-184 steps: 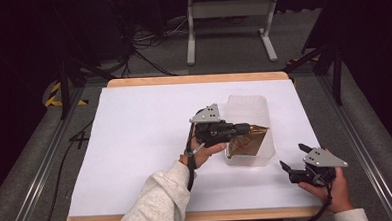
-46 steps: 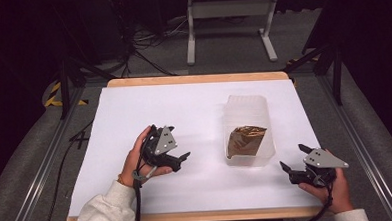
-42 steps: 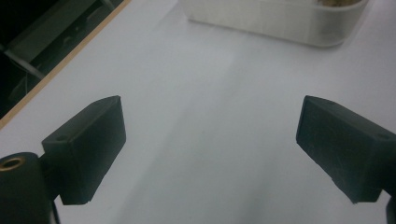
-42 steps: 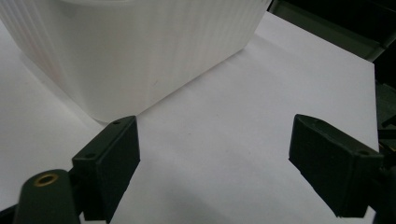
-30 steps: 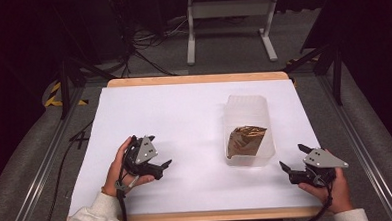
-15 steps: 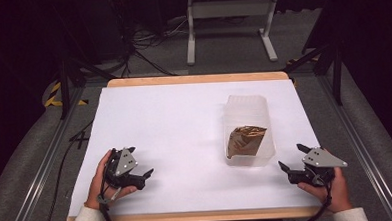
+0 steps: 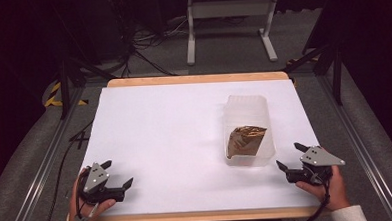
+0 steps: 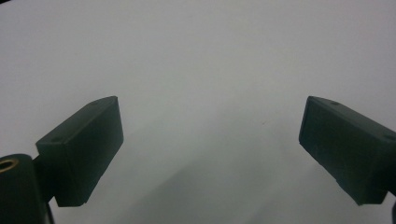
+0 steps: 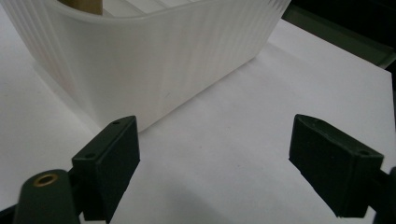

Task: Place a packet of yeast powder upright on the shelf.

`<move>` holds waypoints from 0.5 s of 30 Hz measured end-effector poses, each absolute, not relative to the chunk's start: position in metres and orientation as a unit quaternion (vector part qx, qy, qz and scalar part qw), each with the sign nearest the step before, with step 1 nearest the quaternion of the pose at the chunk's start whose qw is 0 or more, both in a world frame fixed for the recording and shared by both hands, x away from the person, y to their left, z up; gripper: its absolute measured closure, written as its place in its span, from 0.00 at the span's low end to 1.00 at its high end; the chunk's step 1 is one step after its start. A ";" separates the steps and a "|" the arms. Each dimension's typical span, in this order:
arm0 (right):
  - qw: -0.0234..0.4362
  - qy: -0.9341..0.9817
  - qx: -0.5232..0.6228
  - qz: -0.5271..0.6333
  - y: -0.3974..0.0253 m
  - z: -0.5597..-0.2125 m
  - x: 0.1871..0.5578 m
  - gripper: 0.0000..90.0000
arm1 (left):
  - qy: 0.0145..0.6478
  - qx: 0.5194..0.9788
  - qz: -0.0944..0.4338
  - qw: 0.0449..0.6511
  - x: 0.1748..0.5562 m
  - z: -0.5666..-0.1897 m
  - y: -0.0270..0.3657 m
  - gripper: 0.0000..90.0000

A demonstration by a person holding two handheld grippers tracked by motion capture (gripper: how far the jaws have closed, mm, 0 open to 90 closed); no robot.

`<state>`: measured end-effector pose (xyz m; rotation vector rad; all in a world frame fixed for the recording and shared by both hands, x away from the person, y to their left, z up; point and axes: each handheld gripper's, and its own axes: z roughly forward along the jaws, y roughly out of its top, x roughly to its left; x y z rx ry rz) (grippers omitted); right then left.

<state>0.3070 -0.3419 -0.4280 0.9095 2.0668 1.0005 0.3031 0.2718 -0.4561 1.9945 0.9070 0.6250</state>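
The brown crinkled packet (image 7: 246, 140) lies inside the translucent ribbed container (image 7: 247, 105), tilted against the near end wall (its top edge shows in the right gripper view as a tan strip (image 9: 84, 4) above the rim). The container (image 9: 140, 56) stands just ahead and to the left of the right gripper (image 9: 215, 168), close but not touching; that gripper's jaws stand wide apart with nothing between them.

Change since the earlier frames: six seconds ago the left gripper was at the container with the packet between its jaws; it has since let go and drawn back in steps across the white table sheet (image 7: 160, 132). The left gripper (image 7: 114, 174) now sits at the near left corner, well apart from the container, jaws spread wide and empty over bare sheet (image 8: 201, 70). The right gripper (image 7: 291, 156) has not shifted through all of this.

Judgement: the placing step looks complete. Packet delivered, both hands parked at the near edge. Nothing else lies on the sheet to fetch.
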 end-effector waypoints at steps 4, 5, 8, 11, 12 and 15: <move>0.330 0.792 0.342 0.384 -0.342 -0.428 0.307 0.19 | 0.374 0.785 0.245 0.429 0.303 -0.456 0.275 0.08; 0.332 0.790 0.342 0.386 -0.342 -0.427 0.307 0.19 | 0.371 0.785 0.246 0.431 0.303 -0.456 0.273 0.08; 0.331 0.788 0.342 0.391 -0.342 -0.425 0.308 0.19 | 0.359 0.791 0.259 0.423 0.300 -0.453 0.269 0.08; 0.328 0.791 0.341 0.389 -0.340 -0.427 0.310 0.19 | 0.355 0.791 0.259 0.426 0.298 -0.452 0.268 0.08; 0.329 0.792 0.339 0.388 -0.340 -0.427 0.310 0.19 | 0.354 0.792 0.257 0.425 0.297 -0.452 0.267 0.08; 0.332 0.791 0.334 0.390 -0.336 -0.424 0.310 0.18 | 0.354 0.795 0.259 0.420 0.294 -0.453 0.269 0.07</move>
